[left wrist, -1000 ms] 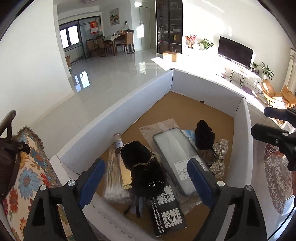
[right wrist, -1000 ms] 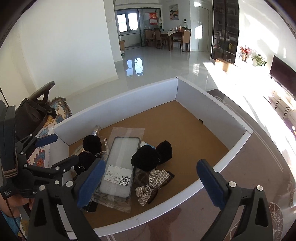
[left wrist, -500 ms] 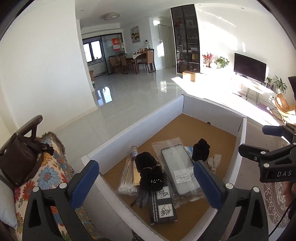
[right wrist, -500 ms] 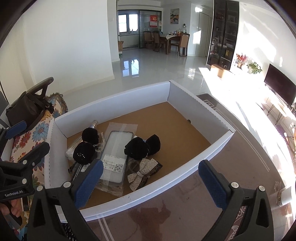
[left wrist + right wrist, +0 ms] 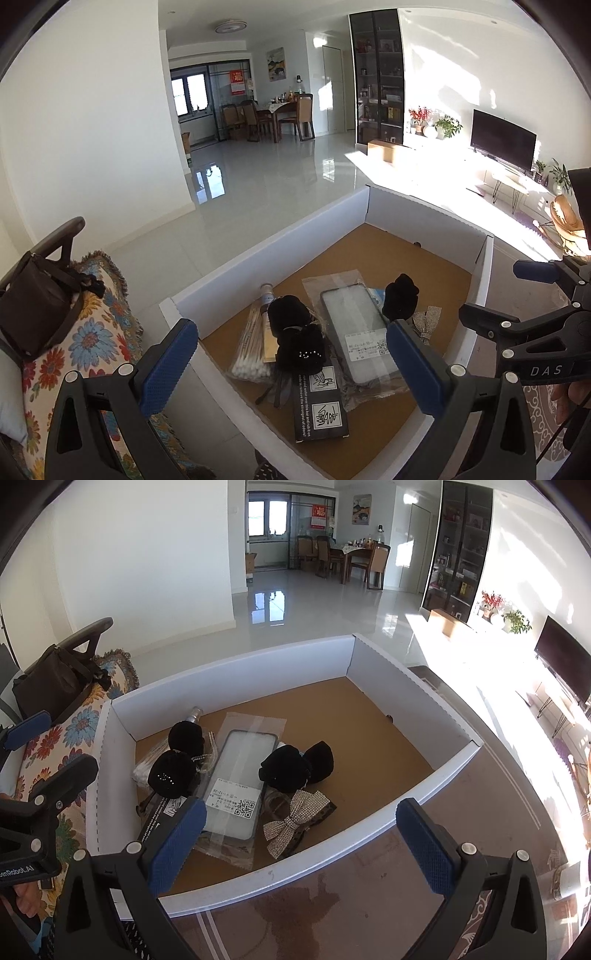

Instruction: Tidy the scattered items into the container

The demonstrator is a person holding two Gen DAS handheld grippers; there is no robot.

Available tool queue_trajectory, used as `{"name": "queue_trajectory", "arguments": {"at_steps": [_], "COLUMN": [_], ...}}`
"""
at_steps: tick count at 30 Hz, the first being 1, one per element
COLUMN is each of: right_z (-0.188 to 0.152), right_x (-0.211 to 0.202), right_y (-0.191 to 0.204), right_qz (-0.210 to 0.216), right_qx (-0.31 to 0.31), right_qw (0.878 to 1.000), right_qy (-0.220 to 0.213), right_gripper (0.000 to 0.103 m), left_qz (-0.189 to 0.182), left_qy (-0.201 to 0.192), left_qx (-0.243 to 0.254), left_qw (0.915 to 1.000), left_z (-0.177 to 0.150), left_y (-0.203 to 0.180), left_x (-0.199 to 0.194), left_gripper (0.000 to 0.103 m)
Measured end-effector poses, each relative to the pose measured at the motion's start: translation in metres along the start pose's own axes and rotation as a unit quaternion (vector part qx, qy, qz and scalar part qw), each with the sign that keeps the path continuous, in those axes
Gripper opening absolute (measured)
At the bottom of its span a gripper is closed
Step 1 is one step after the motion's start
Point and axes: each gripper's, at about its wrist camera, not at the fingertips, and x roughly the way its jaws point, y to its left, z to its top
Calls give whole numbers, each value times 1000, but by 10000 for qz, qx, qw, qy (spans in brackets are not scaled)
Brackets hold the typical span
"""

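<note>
A white-walled cardboard box (image 5: 258, 266) (image 5: 240, 668) with a brown floor holds the items. Inside lie a bagged phone case (image 5: 354, 332) (image 5: 240, 771), two black velvet hair bows (image 5: 295, 332) (image 5: 295, 764), a rhinestone bow (image 5: 424, 325) (image 5: 295, 819), a pack of cotton swabs (image 5: 249, 347), a black printed sleeve (image 5: 319, 406) and a small tube (image 5: 266, 295). My left gripper (image 5: 291, 343) (image 5: 48, 749) hovers open above the box's near left corner, nothing between its pads. My right gripper (image 5: 301, 812) (image 5: 509, 295) hangs open over the near wall, also empty.
A floral cushion (image 5: 85, 343) with a dark handbag (image 5: 33, 306) on it sits left of the box. The box rests on a brown stained surface (image 5: 332, 904). A glossy tiled floor and living-room furniture lie beyond.
The left gripper has pulled back and up out of the box and its jaws have spread a little wider. The right gripper has drawn back slightly. The items have not moved.
</note>
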Motion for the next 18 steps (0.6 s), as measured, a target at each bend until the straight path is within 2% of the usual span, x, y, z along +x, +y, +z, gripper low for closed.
{"name": "queue_trajectory", "arguments": {"at_steps": [18], "right_z": [-5], "right_x": [7], "right_y": [2], "right_qz": [40], "right_qx": [18], "right_qw": [9996], "right_qy": [296], "right_gripper": [103], "left_qz": [-105], "left_qy": [201], "left_qx": [-34], "left_qw": [9997], "left_z": [-7], "left_y": [-4], "left_x": [-2], "left_gripper": [103]}}
